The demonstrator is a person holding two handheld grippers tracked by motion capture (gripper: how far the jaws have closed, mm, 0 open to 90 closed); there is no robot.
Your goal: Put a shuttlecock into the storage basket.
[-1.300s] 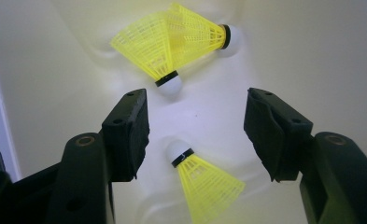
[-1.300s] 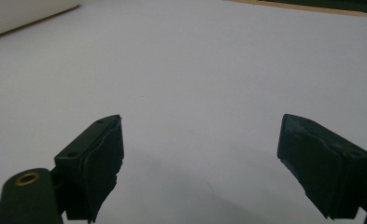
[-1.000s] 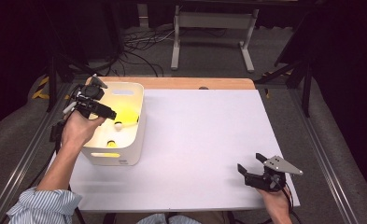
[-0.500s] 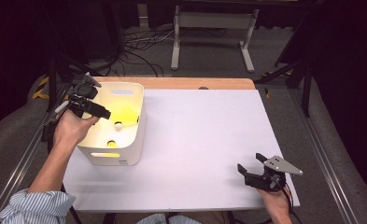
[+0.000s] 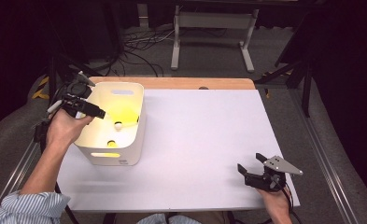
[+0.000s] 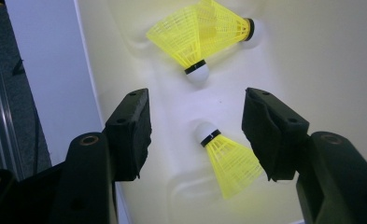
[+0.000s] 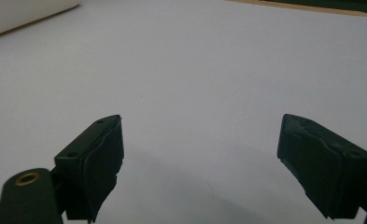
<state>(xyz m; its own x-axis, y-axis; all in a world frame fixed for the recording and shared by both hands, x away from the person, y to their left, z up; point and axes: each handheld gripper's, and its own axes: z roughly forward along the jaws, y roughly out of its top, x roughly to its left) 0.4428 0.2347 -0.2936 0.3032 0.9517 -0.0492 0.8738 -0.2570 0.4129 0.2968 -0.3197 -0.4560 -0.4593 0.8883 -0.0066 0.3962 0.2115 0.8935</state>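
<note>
The left gripper view looks down into a white bin [image 6: 312,60], and there we see the left gripper [image 6: 195,126] with its jaws spread wide and nothing between the pads. Below and ahead of the gap lies a yellow shuttlecock [image 6: 225,156], its white cork tip pointing away from us toward the middle of the bin floor; it sits closer to the jaw at the right of that view but we cannot tell whether it touches it. Farther ahead of the jaws, two more yellow shuttlecocks [image 6: 204,32] lie overlapped, skirts crossing, one cork toward the gripper and one off to the side. From the high view, we see the left hand [image 5: 64,128] holding this gripper over the bin's near-left rim [image 5: 90,109], tilted inward. The right gripper [image 5: 253,170] rests low over the white table [image 5: 209,135], well apart from the bin, at the near right corner. In the right gripper view its jaws stand wide apart, empty, with bare tabletop ahead and the bin's edge [image 7: 27,16] far off at the upper left.
</note>
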